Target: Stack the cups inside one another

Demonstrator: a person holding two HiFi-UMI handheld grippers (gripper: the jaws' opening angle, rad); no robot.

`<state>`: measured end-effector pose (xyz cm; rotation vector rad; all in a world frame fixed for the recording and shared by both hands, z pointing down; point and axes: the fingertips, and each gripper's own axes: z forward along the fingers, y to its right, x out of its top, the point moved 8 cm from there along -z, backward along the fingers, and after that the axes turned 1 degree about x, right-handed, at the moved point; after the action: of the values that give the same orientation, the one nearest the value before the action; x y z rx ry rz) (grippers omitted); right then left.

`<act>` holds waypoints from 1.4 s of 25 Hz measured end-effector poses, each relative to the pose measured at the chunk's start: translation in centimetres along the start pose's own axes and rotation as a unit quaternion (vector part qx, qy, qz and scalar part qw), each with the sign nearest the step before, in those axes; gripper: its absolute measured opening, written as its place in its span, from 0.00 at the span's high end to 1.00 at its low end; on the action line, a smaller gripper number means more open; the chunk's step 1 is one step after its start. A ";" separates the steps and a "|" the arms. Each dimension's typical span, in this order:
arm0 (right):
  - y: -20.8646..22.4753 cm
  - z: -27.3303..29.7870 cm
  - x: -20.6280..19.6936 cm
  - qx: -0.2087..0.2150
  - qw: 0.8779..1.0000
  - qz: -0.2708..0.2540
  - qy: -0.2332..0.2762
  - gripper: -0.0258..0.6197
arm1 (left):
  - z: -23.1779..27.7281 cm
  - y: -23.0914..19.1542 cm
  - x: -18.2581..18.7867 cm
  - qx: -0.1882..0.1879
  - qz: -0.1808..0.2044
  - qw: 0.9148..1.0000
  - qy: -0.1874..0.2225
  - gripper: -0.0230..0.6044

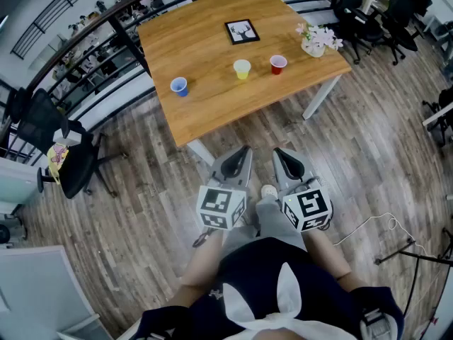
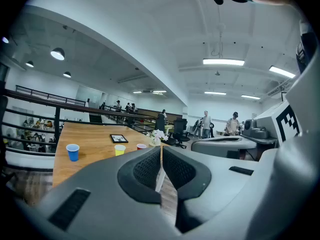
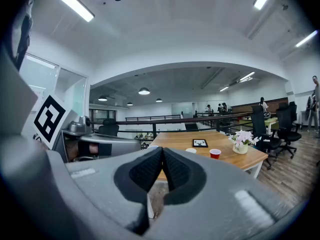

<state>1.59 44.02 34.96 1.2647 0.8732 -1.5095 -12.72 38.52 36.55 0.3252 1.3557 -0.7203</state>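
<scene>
Cups stand upright and apart in a row on the wooden table (image 1: pixel 212 119) in the head view: blue cup (image 1: pixel 179 86), yellow cup (image 1: pixel 242 69), red cup (image 1: pixel 278 64). In the left gripper view, the left gripper (image 2: pixel 161 151) is closed and empty. In the right gripper view, the right gripper (image 3: pixel 162 151) is likewise closed and empty, and its jaws hide the blue cup.
</scene>
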 end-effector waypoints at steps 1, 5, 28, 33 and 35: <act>0.7 0.4 0.1 0.002 1.000 0.000 0.001 0.96 | 0.7 -0.1 0.1 0.001 -0.001 1.000 -0.001 0.92; 3.5 2.0 0.2 0.007 1.000 -0.001 0.003 0.96 | 3.5 -0.3 0.5 0.008 0.003 1.000 -0.004 0.92; 19.8 10.4 2.0 0.061 0.997 -0.043 0.005 0.72 | 17.8 -1.6 3.4 0.085 0.004 0.996 0.015 0.92; 22.3 12.1 1.6 0.065 0.997 -0.039 -0.012 0.55 | 19.4 -2.4 3.2 0.101 -0.001 0.995 0.007 0.92; 22.9 12.9 1.6 0.063 0.997 -0.038 -0.013 0.54 | 19.9 -3.0 3.2 0.106 -0.004 0.994 0.005 0.92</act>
<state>19.56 24.85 37.23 1.3129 0.8278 -1.6603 0.84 23.41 38.29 0.4914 1.2923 -0.8733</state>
